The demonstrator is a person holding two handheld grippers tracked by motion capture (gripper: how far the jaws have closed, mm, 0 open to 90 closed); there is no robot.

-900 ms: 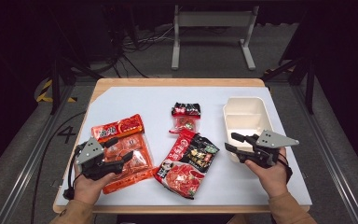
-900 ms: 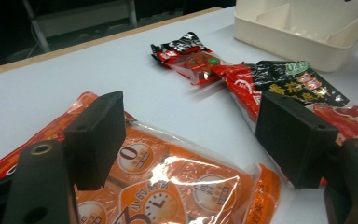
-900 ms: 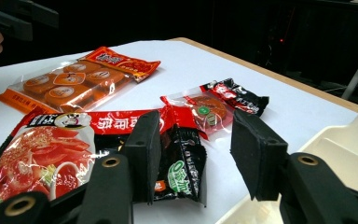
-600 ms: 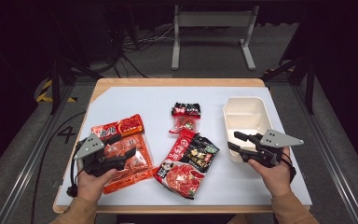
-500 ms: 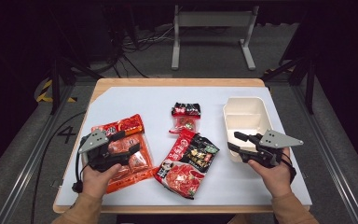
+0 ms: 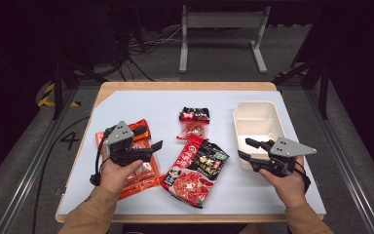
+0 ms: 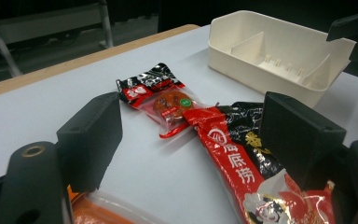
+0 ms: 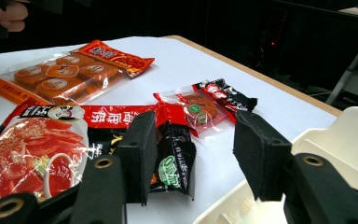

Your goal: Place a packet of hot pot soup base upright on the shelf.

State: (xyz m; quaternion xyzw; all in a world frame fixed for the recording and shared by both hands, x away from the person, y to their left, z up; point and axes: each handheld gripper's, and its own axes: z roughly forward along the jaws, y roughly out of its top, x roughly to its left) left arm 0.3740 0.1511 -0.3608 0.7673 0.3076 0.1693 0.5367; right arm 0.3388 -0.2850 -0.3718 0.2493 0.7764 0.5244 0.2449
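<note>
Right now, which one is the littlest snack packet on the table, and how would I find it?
Start at the white table, then find the cream tray on its right side. Left of the tray lies the small snack packet: black top, clear bottom showing one round cake, far smaller than the two big red bags.

Bright, even overhead light falls on the white table; around the table all is dim, and close foreground looks soft.

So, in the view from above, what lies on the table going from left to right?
Orange snack pack under the left tool → big red soup pouch → white divided tray, with the right tool at its near end.
</note>
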